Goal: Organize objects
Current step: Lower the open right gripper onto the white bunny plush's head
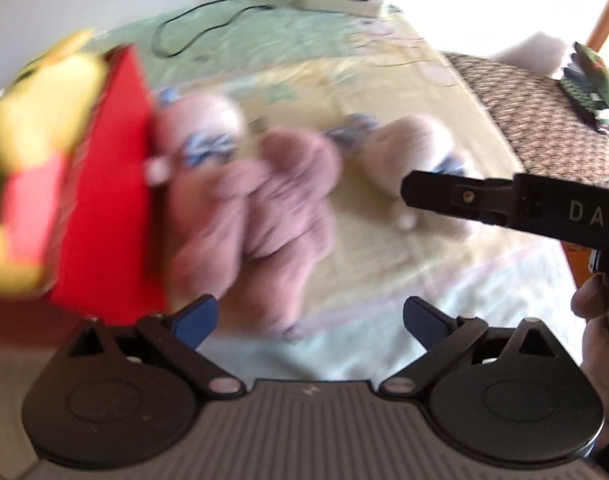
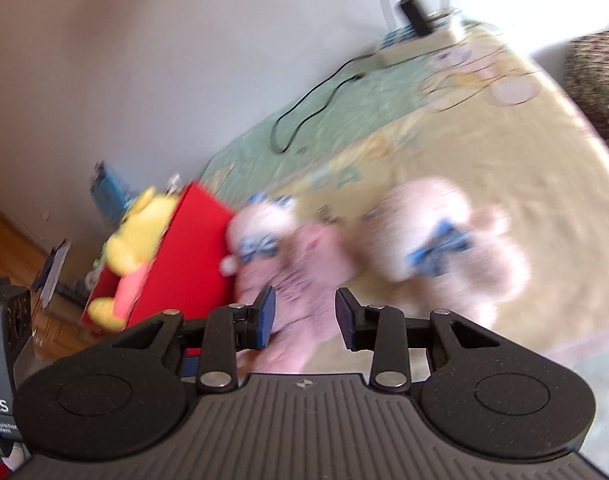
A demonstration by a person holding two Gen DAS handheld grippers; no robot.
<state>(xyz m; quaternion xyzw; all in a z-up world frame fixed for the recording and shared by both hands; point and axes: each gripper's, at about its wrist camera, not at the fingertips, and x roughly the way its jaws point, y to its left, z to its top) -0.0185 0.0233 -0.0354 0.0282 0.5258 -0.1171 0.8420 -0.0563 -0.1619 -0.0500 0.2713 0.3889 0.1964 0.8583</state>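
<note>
A red box (image 1: 100,216) (image 2: 184,256) stands at the left of the bed with a yellow plush toy (image 1: 36,120) (image 2: 132,236) in it. Two pink plush bears with blue bows lie beside it: one against the box (image 1: 256,204) (image 2: 288,264), the other (image 1: 420,152) (image 2: 444,236) to its right. My left gripper (image 1: 310,318) is open and empty, just short of the near bear. My right gripper (image 2: 304,312) is open, its fingers either side of the near bear's lower body. It also shows in the left wrist view (image 1: 456,196) over the right bear.
A yellow and green bedspread (image 1: 384,248) (image 2: 484,148) covers the bed. A power strip (image 1: 340,4) (image 2: 424,36) with a black cable lies at the far edge by the wall. A woven chair seat (image 1: 536,112) stands at the right. Wooden floor (image 2: 8,248) lies at the left.
</note>
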